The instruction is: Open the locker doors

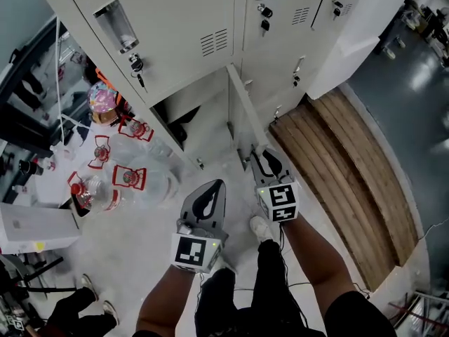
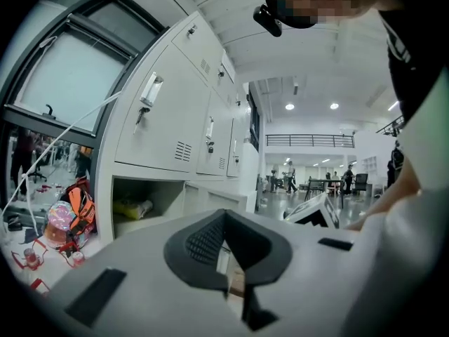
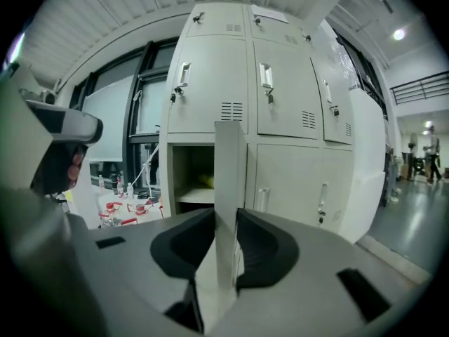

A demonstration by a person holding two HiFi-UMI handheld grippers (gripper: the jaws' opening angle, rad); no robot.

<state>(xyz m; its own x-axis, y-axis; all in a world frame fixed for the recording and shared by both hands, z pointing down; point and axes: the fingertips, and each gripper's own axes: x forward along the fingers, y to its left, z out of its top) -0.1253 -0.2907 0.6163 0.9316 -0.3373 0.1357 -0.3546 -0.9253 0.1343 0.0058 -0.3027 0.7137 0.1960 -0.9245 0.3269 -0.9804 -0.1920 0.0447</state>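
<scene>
A bank of pale grey lockers (image 1: 175,20) stands ahead of me. One lower locker door (image 1: 240,114) is swung out, edge-on towards me, and its compartment (image 1: 184,109) lies open. My right gripper (image 1: 261,159) is shut on that door's free edge; in the right gripper view the door panel (image 3: 229,181) stands upright between the pads of the right gripper (image 3: 226,258). My left gripper (image 1: 214,185) hovers to the left of the door, shut and holding nothing. In the left gripper view the left gripper (image 2: 226,248) points past the open compartment (image 2: 144,206), where a yellow item (image 2: 133,208) lies.
Another white door (image 1: 358,27) hangs open at the upper right. A wooden pallet (image 1: 351,167) lies on the floor to the right. Several water bottles (image 1: 133,177) with red handles and a white box (image 1: 35,227) sit at the left. My shoe (image 1: 261,227) is just below the grippers.
</scene>
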